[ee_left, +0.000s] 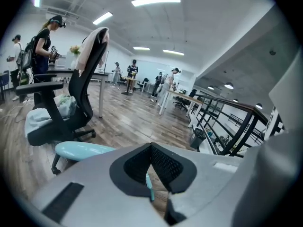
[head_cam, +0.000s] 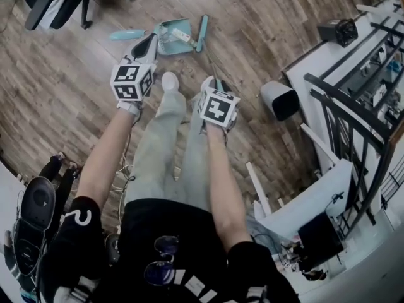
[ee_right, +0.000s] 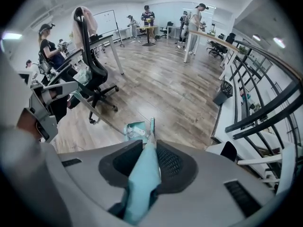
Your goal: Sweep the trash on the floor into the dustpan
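Observation:
A teal dustpan (head_cam: 172,41) lies on the wood floor ahead of my feet, with white trash (head_cam: 178,35) inside it and its oval handle (head_cam: 126,35) pointing left. The teal broom head (head_cam: 202,33) stands against the pan's right side. Its thin shaft runs back to my right gripper (head_cam: 213,85), which is shut on the broom's teal grip (ee_right: 142,178). The dustpan (ee_right: 135,129) and broom head (ee_right: 151,124) show beyond the right gripper (ee_right: 150,148). My left gripper (head_cam: 146,46) hovers over the pan's handle end. The left gripper (ee_left: 151,148) is shut, with only floor and a teal sliver in the gap below.
A black office chair (head_cam: 63,2) stands at the far left; it also shows in the left gripper view (ee_left: 71,103). A white bin (head_cam: 279,100) and a black railing (head_cam: 353,106) on a white ledge lie to the right. People stand far across the room (ee_right: 147,13).

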`<action>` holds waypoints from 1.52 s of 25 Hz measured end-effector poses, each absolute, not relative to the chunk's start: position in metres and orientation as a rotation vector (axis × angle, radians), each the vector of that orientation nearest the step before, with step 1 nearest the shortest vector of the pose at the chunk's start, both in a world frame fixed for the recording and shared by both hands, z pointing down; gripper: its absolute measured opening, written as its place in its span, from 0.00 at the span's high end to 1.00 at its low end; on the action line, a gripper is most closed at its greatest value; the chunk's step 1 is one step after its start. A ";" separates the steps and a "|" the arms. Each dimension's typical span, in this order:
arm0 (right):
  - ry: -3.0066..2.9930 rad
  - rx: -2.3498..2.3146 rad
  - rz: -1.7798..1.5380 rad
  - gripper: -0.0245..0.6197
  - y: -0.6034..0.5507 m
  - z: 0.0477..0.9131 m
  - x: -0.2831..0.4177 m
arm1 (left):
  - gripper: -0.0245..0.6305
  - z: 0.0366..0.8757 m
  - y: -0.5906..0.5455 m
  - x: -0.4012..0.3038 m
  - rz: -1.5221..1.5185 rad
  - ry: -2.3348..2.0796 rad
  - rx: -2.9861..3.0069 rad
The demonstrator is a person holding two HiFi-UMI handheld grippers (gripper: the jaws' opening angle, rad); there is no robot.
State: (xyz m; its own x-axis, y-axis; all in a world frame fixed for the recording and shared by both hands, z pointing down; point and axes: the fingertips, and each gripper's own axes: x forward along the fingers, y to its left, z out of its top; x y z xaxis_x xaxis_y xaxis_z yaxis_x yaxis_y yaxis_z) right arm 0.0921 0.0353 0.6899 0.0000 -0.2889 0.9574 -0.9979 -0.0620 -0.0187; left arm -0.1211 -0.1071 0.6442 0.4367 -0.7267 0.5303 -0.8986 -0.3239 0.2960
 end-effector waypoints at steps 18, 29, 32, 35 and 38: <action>-1.580 1.273 1.099 0.83 0.006 0.676 0.044 | 0.96 0.651 -0.118 -0.162 0.384 -1.460 2.040; -1.562 1.282 1.088 0.83 -0.001 0.671 0.077 | 0.96 0.649 -0.117 -0.159 0.410 -1.509 2.011; -1.569 1.282 1.081 0.83 -0.004 0.665 0.090 | 0.96 0.645 -0.116 -0.157 0.437 -1.517 2.005; -1.562 1.272 1.103 0.83 -0.001 0.655 0.105 | 0.96 0.631 -0.112 -0.152 0.454 -1.522 2.009; -1.564 1.278 1.100 0.83 -0.005 0.640 0.123 | 0.96 0.610 -0.108 -0.144 0.462 -1.528 2.020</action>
State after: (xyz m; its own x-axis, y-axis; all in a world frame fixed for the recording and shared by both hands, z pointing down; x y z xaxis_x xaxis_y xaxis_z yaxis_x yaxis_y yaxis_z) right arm 0.1225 -0.0048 0.6400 -0.1518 -0.2728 0.9500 -0.9863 0.1044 -0.1276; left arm -0.1443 -0.1082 0.6099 0.2916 -0.7621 0.5781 -0.9547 -0.1944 0.2254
